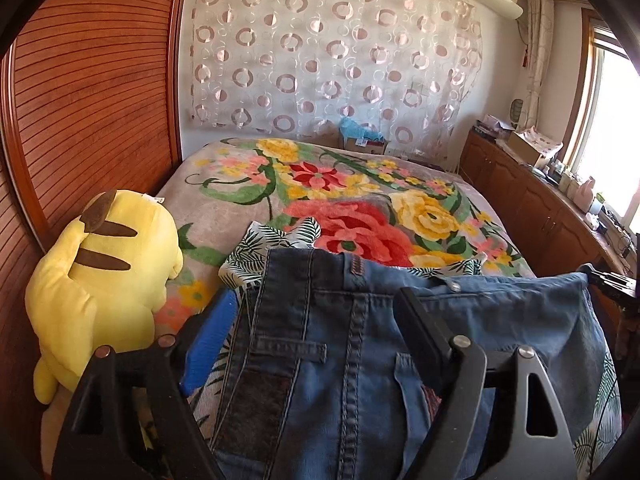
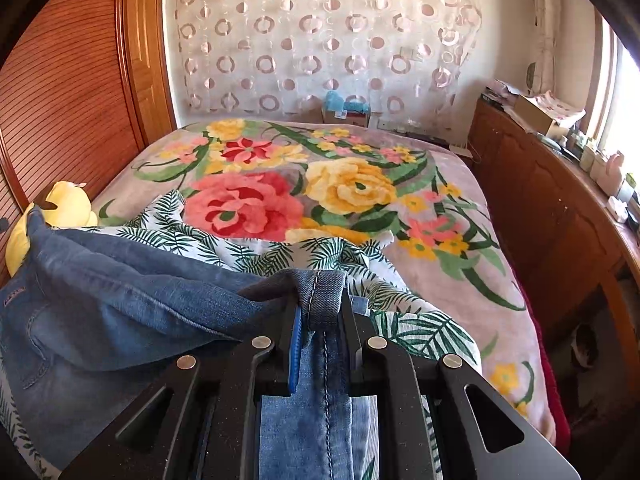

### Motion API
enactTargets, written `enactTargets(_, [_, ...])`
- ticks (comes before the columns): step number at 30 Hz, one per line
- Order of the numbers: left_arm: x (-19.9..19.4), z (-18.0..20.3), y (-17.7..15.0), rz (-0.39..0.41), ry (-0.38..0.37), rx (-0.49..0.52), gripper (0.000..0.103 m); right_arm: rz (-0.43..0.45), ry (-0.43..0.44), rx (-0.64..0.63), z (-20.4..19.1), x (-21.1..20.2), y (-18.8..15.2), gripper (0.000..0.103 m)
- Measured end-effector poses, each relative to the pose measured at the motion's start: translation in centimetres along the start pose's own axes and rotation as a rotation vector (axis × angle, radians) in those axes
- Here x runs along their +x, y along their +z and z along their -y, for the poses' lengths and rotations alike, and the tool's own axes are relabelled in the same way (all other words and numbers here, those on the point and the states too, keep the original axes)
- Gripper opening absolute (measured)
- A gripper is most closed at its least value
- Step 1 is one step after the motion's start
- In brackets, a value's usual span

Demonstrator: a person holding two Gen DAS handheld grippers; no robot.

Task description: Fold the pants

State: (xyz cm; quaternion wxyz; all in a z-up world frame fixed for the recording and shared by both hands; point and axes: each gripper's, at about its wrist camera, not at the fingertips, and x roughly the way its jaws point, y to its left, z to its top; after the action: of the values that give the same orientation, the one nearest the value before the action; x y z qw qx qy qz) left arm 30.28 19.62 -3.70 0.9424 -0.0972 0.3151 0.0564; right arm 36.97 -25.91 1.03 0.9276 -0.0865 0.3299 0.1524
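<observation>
Floral blanket [image 2: 400,216] on bed, bdrm.

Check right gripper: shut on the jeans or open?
Shut on the jeans: the right gripper pinches a bunched denim hem between its fingers, with no gap showing.

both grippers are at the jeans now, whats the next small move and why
Probably close the left gripper on the waistband. Its fingers stand wide apart astride the jeans, while the right gripper is already clamped on a denim fold. The jeans hang bunched over the leaf-print cloth, so both ends need holding first.
</observation>
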Motion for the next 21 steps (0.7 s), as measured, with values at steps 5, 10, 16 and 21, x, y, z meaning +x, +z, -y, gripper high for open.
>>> enactTargets(5, [-0.9,1.4,-1.3,-0.002,0.016,0.049,0.081,-0.017,-0.003,0.028,0.3,0.7,0.5,0.015])
enactTargets(10, [-1.3,2.5,-3.3,-0.036,0.011,0.089,0.081,-0.025,-0.001,0.063,0.4,-0.4,0.2,0.032])
enactTargets(16, [-2.0,2.9,-5.4,-0.061,-0.008,0.09,0.081,-0.052,0.067,0.098,1.3,-3.7,-2.3,0.046])
enactTargets(21, [-1.9,3.7,-6.9,-0.089,-0.018,0.114,0.081,-0.106,0.085,0.065,1.4,-5.9,-5.0,0.046])
